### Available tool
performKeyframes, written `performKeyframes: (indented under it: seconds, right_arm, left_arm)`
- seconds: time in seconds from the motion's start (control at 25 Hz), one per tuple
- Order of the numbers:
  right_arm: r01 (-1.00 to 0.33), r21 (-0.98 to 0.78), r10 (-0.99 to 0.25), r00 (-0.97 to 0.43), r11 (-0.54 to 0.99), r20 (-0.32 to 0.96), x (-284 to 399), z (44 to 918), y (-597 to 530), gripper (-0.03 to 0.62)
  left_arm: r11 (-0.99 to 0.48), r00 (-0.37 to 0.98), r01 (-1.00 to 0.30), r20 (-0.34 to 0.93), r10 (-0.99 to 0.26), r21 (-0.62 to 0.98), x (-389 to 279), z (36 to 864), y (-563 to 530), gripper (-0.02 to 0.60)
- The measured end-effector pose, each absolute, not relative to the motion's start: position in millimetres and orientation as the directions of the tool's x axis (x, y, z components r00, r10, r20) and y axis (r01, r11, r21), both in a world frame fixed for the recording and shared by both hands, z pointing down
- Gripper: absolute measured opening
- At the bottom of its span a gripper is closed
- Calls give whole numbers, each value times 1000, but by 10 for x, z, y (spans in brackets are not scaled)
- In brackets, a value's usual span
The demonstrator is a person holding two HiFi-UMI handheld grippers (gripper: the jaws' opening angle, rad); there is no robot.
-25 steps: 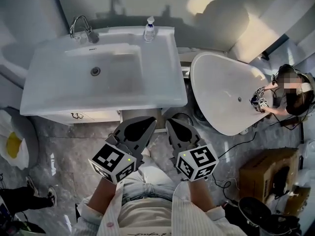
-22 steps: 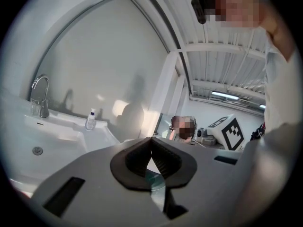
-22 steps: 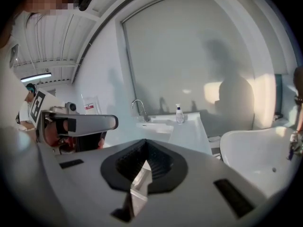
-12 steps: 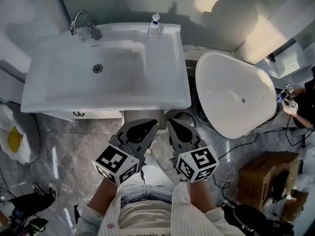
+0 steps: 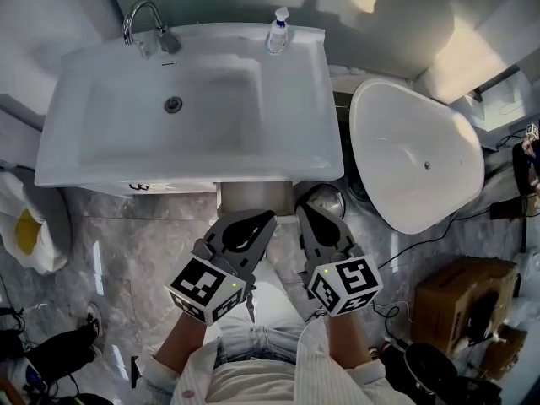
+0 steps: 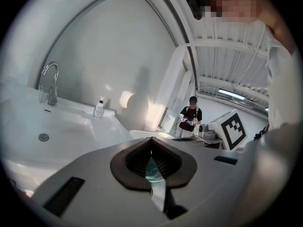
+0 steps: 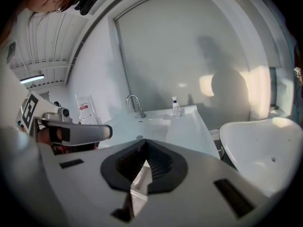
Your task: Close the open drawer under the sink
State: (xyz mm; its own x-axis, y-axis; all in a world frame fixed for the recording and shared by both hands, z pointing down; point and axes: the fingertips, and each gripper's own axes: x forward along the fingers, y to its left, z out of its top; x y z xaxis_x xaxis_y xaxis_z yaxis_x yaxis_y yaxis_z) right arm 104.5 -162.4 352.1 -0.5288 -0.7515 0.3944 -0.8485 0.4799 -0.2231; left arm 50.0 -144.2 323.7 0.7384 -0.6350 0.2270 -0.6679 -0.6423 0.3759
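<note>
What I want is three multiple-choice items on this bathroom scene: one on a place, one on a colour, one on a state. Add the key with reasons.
1. Where does the pump bottle stand?
A) on the sink, at its back rim, right of the faucet
B) in the basin
C) on the floor

2. What colour is the sink?
A) black
B) white
C) red

3. How are the left gripper and right gripper?
A) both wide open
B) left shut on the bottle
C) both shut, holding nothing

Key: 1 A, it stands on the rim; 2 B, plainly white; 3 C, each gripper view shows jaws together, nothing between.
</note>
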Motion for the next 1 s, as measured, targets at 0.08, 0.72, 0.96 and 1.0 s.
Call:
performKeyframes:
  seconds: [0.08, 0.72, 0.96, 1.0]
  right_arm:
    - [-850, -229, -748, -527, 475, 403, 1006, 3605, -1622, 9]
    - [-852, -274, -704, -523, 446, 481, 875, 4423, -1473, 9]
    - [-861, -276, -702, -509, 428, 498, 927, 4685, -1430, 9]
    - [-862, -279, -702, -507, 424, 500, 938, 4725, -1419, 9]
  left_arm:
    - [-637, 738, -669, 240, -631, 384, 477, 3345, -1440, 17]
    - [-529, 701, -708, 382, -602, 467, 307, 4569, -1205, 17]
    - [-502, 686, -726, 435, -583, 470, 324, 5071, -1060, 17]
    - [-496, 682, -730, 442, -583, 471, 323, 5147, -1042, 17]
